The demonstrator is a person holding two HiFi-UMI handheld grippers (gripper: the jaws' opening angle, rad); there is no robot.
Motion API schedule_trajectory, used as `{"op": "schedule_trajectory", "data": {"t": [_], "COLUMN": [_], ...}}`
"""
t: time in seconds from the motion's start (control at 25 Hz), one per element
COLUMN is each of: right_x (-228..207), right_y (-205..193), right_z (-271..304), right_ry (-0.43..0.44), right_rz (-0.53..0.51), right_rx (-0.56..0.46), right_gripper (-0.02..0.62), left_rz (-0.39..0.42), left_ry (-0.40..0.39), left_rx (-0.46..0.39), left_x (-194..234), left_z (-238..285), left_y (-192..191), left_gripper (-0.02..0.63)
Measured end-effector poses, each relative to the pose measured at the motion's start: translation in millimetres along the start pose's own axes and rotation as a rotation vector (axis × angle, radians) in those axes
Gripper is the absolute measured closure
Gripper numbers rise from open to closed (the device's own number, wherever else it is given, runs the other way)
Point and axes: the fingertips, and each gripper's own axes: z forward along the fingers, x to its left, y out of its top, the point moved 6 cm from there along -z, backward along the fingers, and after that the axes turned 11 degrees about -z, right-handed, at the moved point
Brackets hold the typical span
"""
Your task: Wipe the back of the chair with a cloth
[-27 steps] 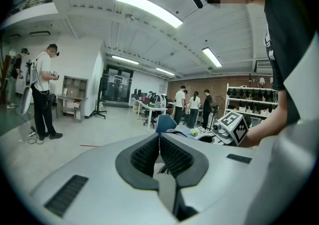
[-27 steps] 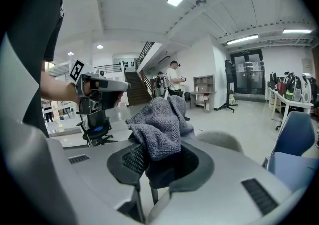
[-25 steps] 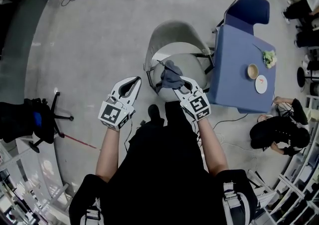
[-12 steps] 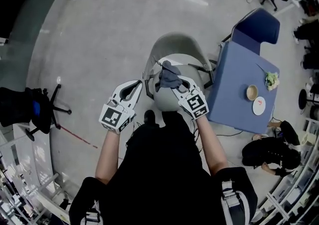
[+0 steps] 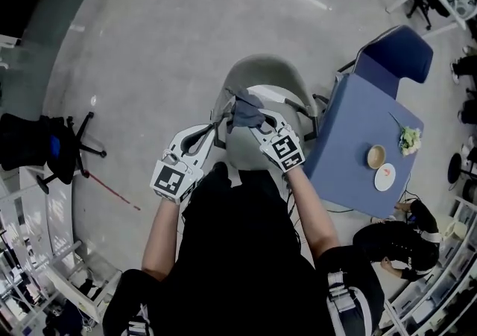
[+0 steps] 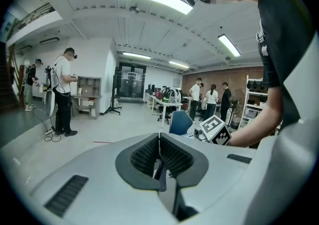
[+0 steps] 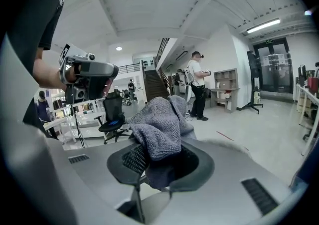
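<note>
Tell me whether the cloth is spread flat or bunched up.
Bunched up: the grey cloth sits crumpled in thick folds, clamped between the right tongs, not laid flat.

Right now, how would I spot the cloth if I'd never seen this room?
Find the big blue table; beside it stands a pale grey shell chair. Over that chair, the fuzzy grey cloth is bunched in the right hand-held gripper, the only soft, crumpled thing there.
</note>
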Motion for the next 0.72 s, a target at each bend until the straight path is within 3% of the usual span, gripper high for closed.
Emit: {"op": "schedule_trajectory", "data": {"t": [0.4, 0.72], "right_x": [-33, -53], "right_y": [-35, -63], "right_z": [43, 103], "right_ry": [0.025, -0.081], "right_rz": [-0.02, -0.05], "right_rx": [0.031, 0.079], "right_gripper": [0.471, 0.469], "left_rz": [-0.024, -0.066], "left_ry": [0.02, -0.008], "left_rx": [0.015, 0.016], "left_x": [5, 40], "left_z": [22, 26], "left_y": [-7, -27], "left_gripper": [0.58, 0.58]}}
